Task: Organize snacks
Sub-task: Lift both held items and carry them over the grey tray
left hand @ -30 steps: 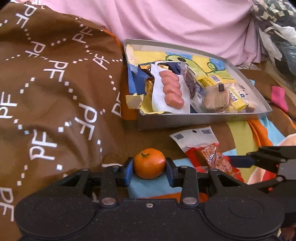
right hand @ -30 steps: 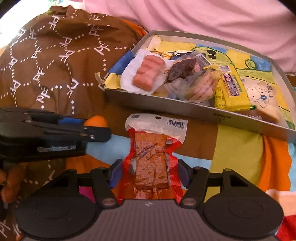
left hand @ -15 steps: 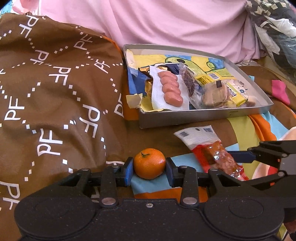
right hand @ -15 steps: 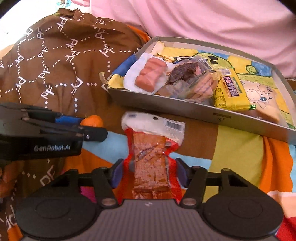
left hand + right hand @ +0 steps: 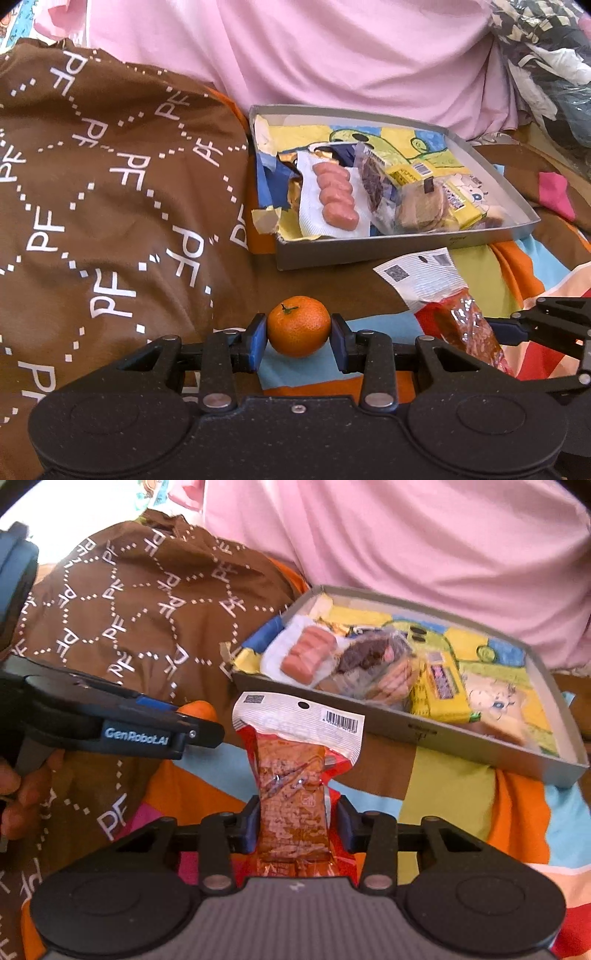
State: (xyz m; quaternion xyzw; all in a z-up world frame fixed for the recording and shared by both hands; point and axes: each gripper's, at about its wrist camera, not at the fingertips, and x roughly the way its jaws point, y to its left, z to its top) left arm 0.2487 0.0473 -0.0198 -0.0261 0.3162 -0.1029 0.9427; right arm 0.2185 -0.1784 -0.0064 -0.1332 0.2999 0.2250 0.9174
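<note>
Two claws: both carry snacks, low in their own views, short of the tray.
Brown blanket [image 5: 110,206]: fills the left of the left wrist view, printed with white "PF" letters and dotted lines.
Left claw [image 5: 298,338]: clamped on a mandarin orange [image 5: 298,325], blue pads pressing both its sides, stem up, bottom centre of the frame.
Grey tray [image 5: 402,247]: centre right of the left wrist view, lying on the bedding below a pink sheet [image 5: 332,55]; it holds a white pack of pink sausages [image 5: 335,201], a clear bag of biscuits [image 5: 417,206] and a yellow packet [image 5: 454,195].
Right claw [image 5: 293,829]: closed on a red-edged packet of brown snack [image 5: 291,786], whose white barcoded top points toward the tray's near wall.
Person's hand [image 5: 22,794]: left edge of the right wrist view, holding the left claw's handle.
</note>
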